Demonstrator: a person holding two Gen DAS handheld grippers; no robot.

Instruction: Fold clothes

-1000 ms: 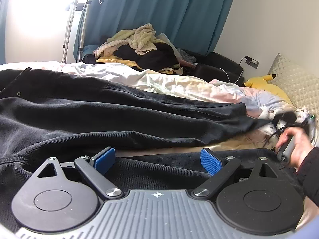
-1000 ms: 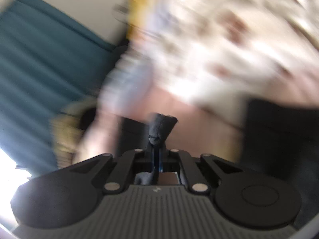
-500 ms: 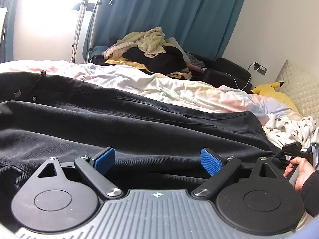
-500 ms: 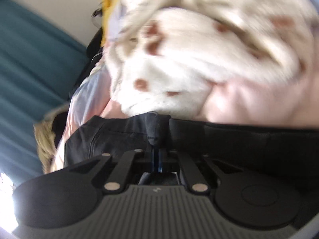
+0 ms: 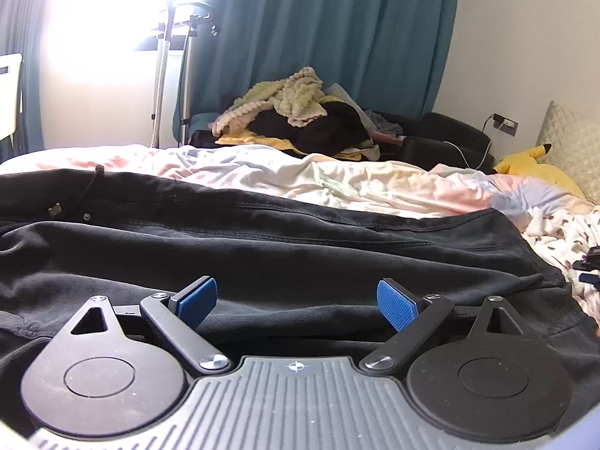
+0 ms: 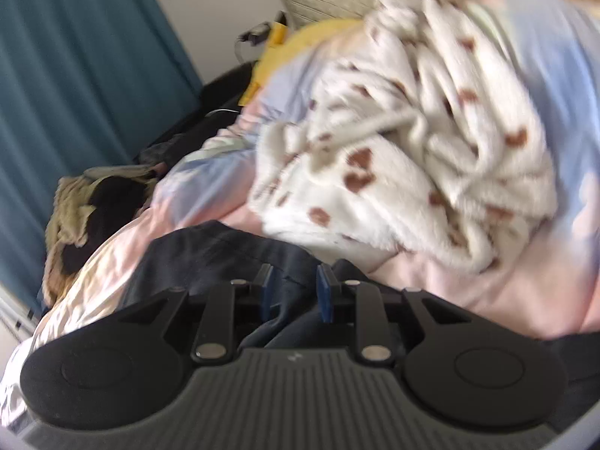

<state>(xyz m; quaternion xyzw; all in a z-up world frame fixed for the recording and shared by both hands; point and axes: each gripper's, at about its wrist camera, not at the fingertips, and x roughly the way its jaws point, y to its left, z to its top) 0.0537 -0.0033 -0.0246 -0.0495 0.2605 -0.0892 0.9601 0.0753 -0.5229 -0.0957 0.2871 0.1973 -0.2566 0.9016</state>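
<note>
The trousers (image 5: 285, 247) are black denim-like cloth, lying lengthwise across the bed from left to right, spread mostly flat with long soft creases and stitched seams running along them. At the far left a small metal tag and a rivet show beside a dark cord, and at the right the cloth ends in a hem near the spotted fleece. In the right wrist view that end of the trousers (image 6: 225, 258) is a rumpled dark fold on the pink sheet, with part of it lying between the blue pads.
</note>
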